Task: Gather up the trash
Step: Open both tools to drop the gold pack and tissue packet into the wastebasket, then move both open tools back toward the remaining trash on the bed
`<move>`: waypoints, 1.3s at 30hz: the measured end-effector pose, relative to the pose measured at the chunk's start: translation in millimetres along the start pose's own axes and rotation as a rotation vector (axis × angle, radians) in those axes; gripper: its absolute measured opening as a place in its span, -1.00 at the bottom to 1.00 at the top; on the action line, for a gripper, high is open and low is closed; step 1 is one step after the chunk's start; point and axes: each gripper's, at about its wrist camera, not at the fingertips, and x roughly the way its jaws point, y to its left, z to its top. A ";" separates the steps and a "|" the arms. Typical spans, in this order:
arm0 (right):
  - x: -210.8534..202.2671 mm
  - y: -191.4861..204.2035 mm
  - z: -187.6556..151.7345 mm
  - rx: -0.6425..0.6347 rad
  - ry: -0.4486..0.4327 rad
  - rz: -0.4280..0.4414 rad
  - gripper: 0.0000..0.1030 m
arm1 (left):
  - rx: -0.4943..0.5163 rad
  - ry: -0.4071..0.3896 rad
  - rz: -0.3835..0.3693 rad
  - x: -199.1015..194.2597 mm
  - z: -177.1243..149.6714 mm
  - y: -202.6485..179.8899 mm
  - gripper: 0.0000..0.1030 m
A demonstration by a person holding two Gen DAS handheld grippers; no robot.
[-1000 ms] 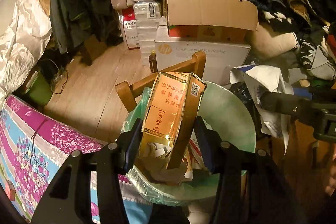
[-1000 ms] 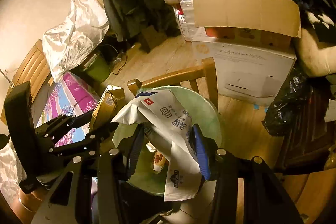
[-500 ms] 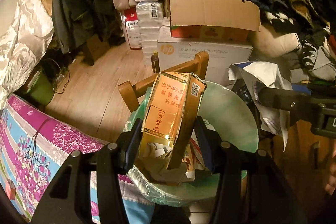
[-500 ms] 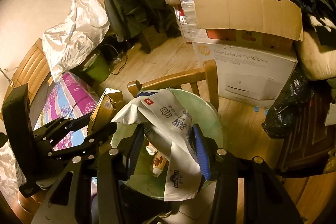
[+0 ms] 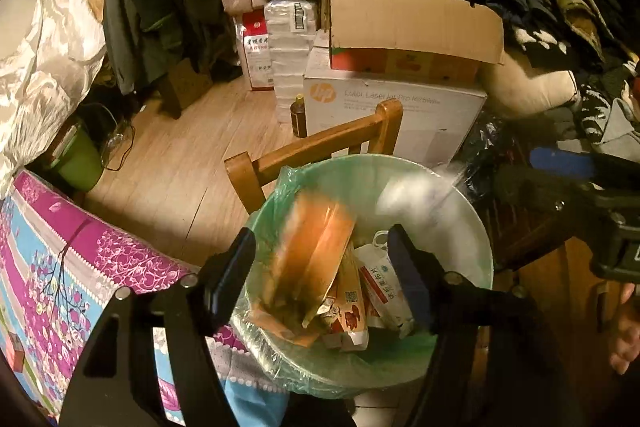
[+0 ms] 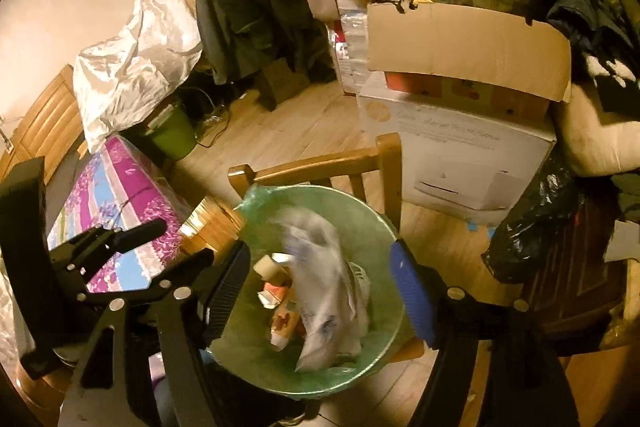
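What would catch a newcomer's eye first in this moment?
The green-lined trash bin beneath both grippers, with a blurred orange carton dropping in between the left gripper fingers, whose jaws have just been opening. The right gripper has likewise just been opening, and a blurred white wrapper falls between its fingers.

Both grippers are black angular frames with silver screws; the right gripper's [image 6: 320,283] fingers [image 6: 412,295] carry blue pads.
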 end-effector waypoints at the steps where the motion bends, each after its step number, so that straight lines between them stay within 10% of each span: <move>1: 0.7 -2.2 -0.5 0.002 0.001 -0.004 0.41 | 0.005 -0.001 0.001 0.0 0.1 -1.1 0.27; 19: 1.7 -6.3 -9.5 0.011 -0.003 -0.011 0.41 | 0.000 -0.034 0.051 -8.8 -1.8 -2.0 0.27; 39: -27.4 64.1 -30.8 -0.135 -0.186 0.007 0.73 | -0.172 -0.141 0.284 -68.8 -43.0 42.4 0.31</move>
